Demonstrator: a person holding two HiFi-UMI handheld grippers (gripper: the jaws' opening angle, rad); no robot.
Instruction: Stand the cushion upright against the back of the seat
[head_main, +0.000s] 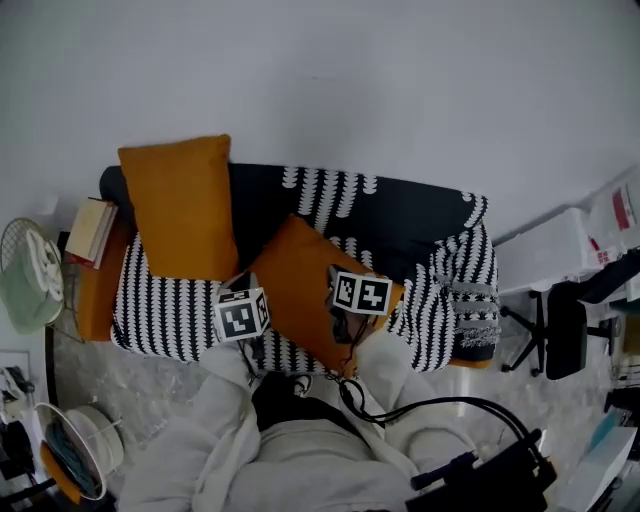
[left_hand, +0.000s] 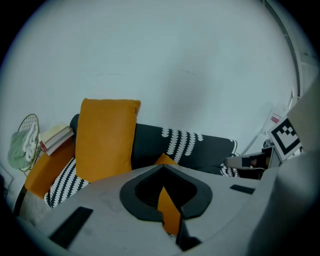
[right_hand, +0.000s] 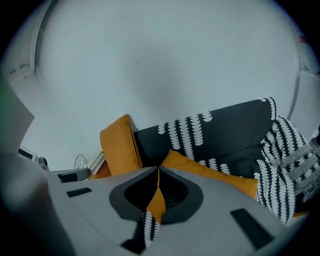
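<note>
An orange cushion (head_main: 300, 285) lies flat and cornerwise on the seat of the black-and-white patterned sofa (head_main: 400, 215). In the right gripper view this cushion (right_hand: 215, 175) stretches away to the right. A second orange cushion (head_main: 180, 205) (left_hand: 105, 140) stands upright against the sofa back at the left. My left gripper (head_main: 245, 295) (left_hand: 162, 169) is shut at the lying cushion's near-left edge, with one cushion corner (left_hand: 165, 160) just past its tips. My right gripper (head_main: 355, 278) (right_hand: 158, 171) is shut at the near-right edge. Orange shows through both jaw slits; no pinch on the fabric is visible.
An orange side table (head_main: 95, 290) with books (head_main: 92, 230) stands left of the sofa, beside a fan (head_main: 30, 275). A grey throw (head_main: 475, 310) hangs on the right arm. An office chair (head_main: 565, 330) and white boxes (head_main: 545, 250) stand right. Black cables (head_main: 470, 405) trail below.
</note>
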